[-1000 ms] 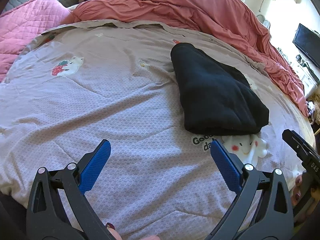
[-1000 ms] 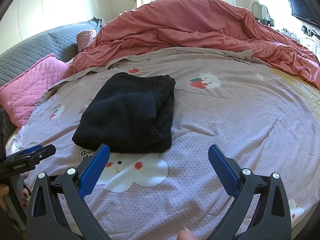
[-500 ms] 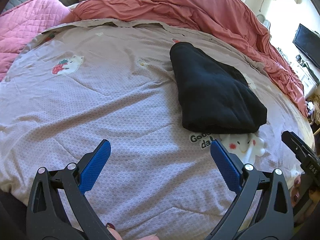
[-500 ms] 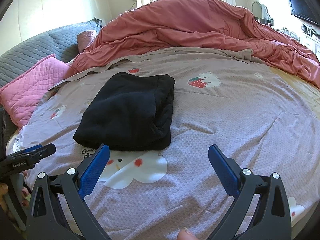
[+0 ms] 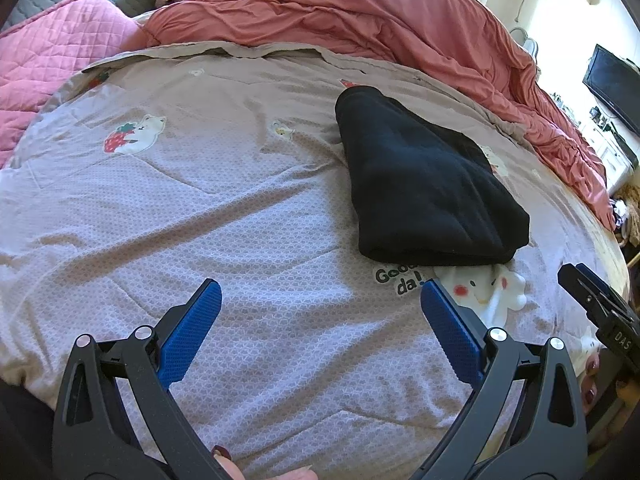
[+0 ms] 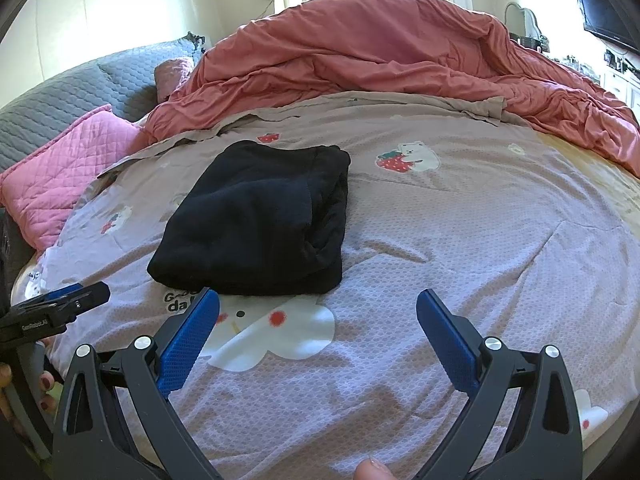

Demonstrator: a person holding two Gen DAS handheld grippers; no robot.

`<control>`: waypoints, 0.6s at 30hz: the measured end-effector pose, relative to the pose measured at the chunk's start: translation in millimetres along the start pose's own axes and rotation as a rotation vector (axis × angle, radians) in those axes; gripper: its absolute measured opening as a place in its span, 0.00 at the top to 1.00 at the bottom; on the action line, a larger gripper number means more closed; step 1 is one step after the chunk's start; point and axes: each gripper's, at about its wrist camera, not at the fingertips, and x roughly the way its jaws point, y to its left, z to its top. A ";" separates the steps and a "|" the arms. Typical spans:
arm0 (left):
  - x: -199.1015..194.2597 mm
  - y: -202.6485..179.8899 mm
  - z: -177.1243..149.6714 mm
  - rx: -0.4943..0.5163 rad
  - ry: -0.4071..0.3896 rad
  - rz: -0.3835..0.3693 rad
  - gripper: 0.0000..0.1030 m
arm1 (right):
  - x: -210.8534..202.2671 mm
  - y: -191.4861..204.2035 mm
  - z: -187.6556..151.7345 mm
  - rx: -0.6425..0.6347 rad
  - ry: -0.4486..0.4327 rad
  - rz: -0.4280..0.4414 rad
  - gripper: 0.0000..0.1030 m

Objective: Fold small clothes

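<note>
- Nearest to us, the left gripper (image 5: 320, 312) has its jaws spread wide with nothing between them, hovering over the lilac bedspread (image 5: 200, 208).
- The right gripper (image 6: 318, 320) also has its jaws spread wide and empty above the same bedspread.
- In the right wrist view, the left gripper shows at the far left edge, beside and outside the left jaw; in the left wrist view, the right gripper (image 5: 592, 296) sits outside the right jaw, low at the right edge.
- Between and just ahead of the right gripper's jaws we see a white cloud print (image 6: 276, 328) with a face, and the words "Good day" partly covered beside it.
- Just beyond that print lies the folded black garment (image 6: 256, 220), a compact stack resting flat on the bedspread, ahead of the right gripper's left jaw and clear of both blue pads.
- From the left gripper, the black garment (image 5: 424, 184) lies ahead and off to the right, past the tip of the right jaw and not touching it.
- Ahead and left of the left gripper's jaws we see a strawberry-and-bear print (image 5: 134, 134).
- Farther off, a rumpled salmon duvet (image 6: 400, 60) is heaped across the back of the bed.
- Far left, a pink quilted pillow (image 6: 60, 172) leans by a grey quilted headboard (image 6: 80, 88).
</note>
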 end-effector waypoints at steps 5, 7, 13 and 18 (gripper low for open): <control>-0.6 0.2 -0.4 0.000 -0.001 0.001 0.09 | -0.7 1.1 0.0 -0.002 -0.001 0.000 0.05; -0.5 0.6 -0.4 0.000 -0.002 0.002 0.09 | -1.3 2.6 0.0 -0.003 -0.003 -0.002 0.05; -1.1 4.3 -1.1 -0.010 0.007 -0.002 0.09 | -1.3 2.6 -0.5 0.009 0.005 0.001 0.05; -1.2 5.8 -0.9 -0.017 0.014 -0.001 0.09 | -3.1 2.4 -1.2 0.004 0.008 -0.003 0.05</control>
